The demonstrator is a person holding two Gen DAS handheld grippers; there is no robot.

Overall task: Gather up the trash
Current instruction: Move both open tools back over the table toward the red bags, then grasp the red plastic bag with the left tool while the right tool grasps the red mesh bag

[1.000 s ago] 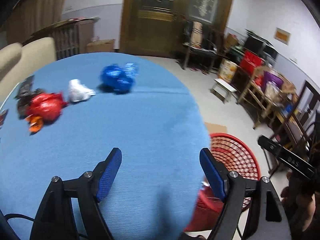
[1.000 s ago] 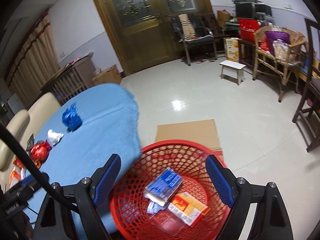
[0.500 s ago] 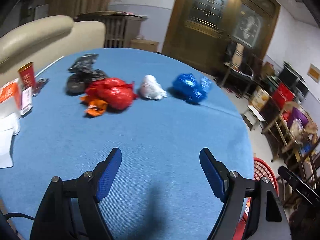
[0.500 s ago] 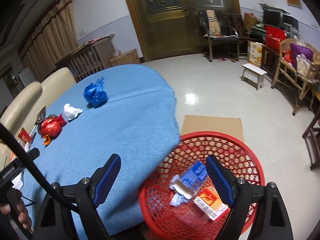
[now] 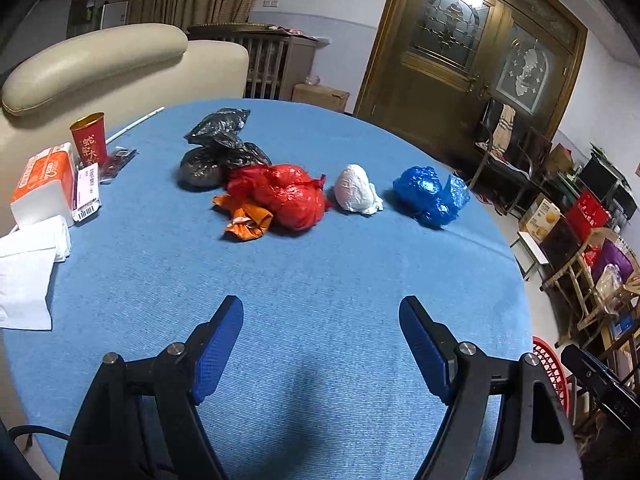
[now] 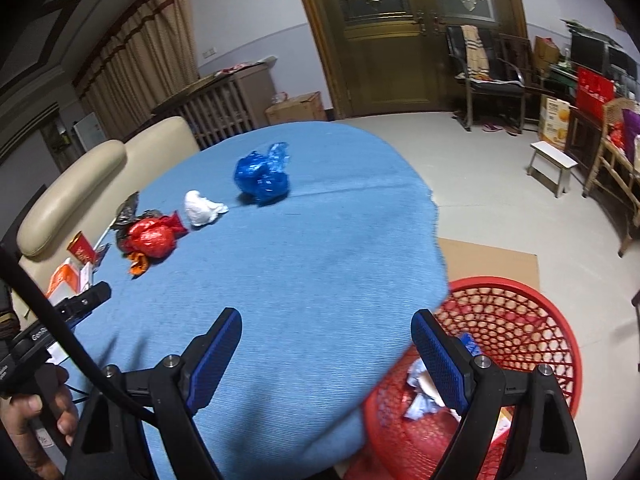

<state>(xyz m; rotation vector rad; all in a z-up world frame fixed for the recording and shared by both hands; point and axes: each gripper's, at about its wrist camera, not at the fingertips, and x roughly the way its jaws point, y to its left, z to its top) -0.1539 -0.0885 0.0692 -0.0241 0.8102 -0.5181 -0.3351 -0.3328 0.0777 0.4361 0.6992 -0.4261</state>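
Trash bundles lined up across the middle of the left wrist view on the blue tablecloth (image 5: 320,320): black bag (image 5: 218,152) at upper left, red bag (image 5: 286,196) with an orange wrapper (image 5: 246,220) touching its lower left, white wad (image 5: 356,190) just beside to the right, blue bag (image 5: 430,196) further right. Compared with a second ago, swung from the table edge and basket toward the pile: bundles then small and blurred at upper left, now sharp and centred; red basket (image 5: 550,368) shrunk from a large shape at lower right to a sliver at the right edge. Same swing in the right wrist view: basket (image 6: 508,344) then filling the lower centre, now pushed to lower right, table taking over the frame, blue bag (image 6: 262,178) near upper centre. Left gripper (image 5: 322,344) spread wide, nothing between its fingers, well short of the pile. Right gripper (image 6: 326,354) likewise spread and empty, hovering over the cloth's near edge. Some cartons and wrappers already lying in the basket. Probably one drop finished and another pickup starting; five pieces left on the table. Red cup (image 5: 89,140), tissue pack (image 5: 44,184) and loose tissues (image 5: 28,272) at far left perhaps not trash; hard to say.
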